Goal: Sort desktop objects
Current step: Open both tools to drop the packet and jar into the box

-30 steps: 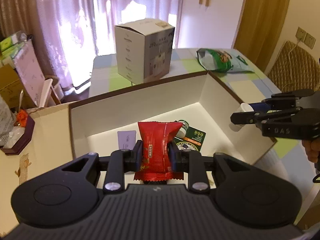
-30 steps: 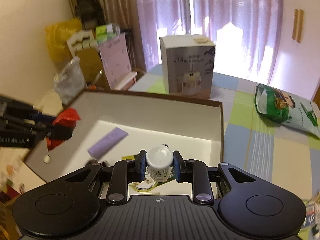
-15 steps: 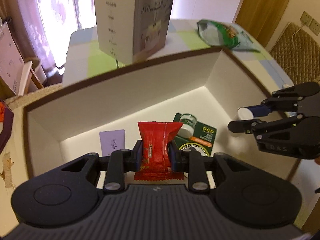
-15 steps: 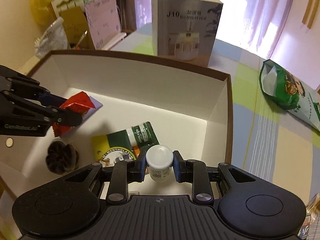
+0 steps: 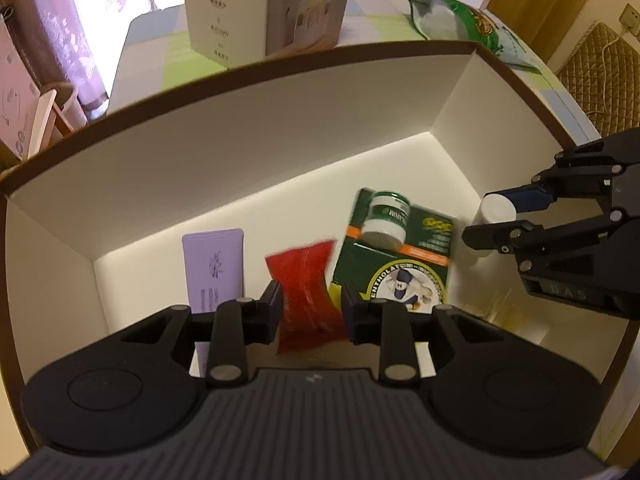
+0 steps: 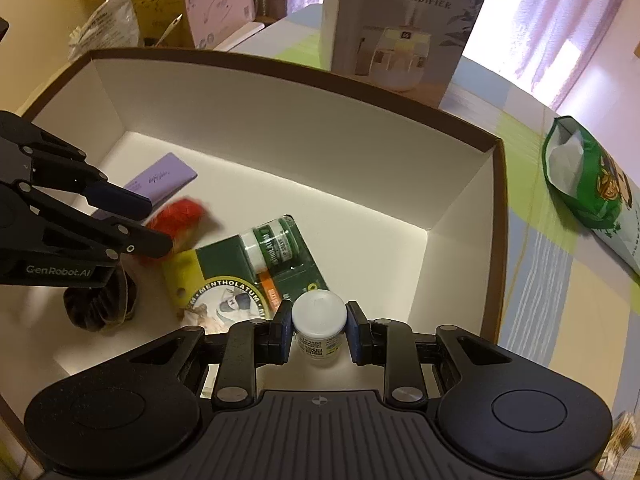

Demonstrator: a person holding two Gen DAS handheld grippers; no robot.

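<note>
Only our right wrist view shows the dark ruffled item (image 6: 100, 306) on the box floor, below the left gripper (image 6: 158, 224); our left wrist view hides that spot behind its own body. We note the left gripper (image 5: 310, 306) with jaws opening, the blurred red snack packet (image 5: 306, 292) between them, pads apparently no longer pressing it, over the floor of the white box (image 5: 240, 152). We note the right gripper (image 6: 318, 330) pinching a small white bottle (image 6: 319, 322) inside the box near its right wall. Also inside: a lilac card (image 5: 214, 264) and a green Mentholatum pack (image 5: 394, 256). Beyond the box: a humidifier carton (image 6: 400, 28) and a green bag (image 6: 588, 184).
</note>
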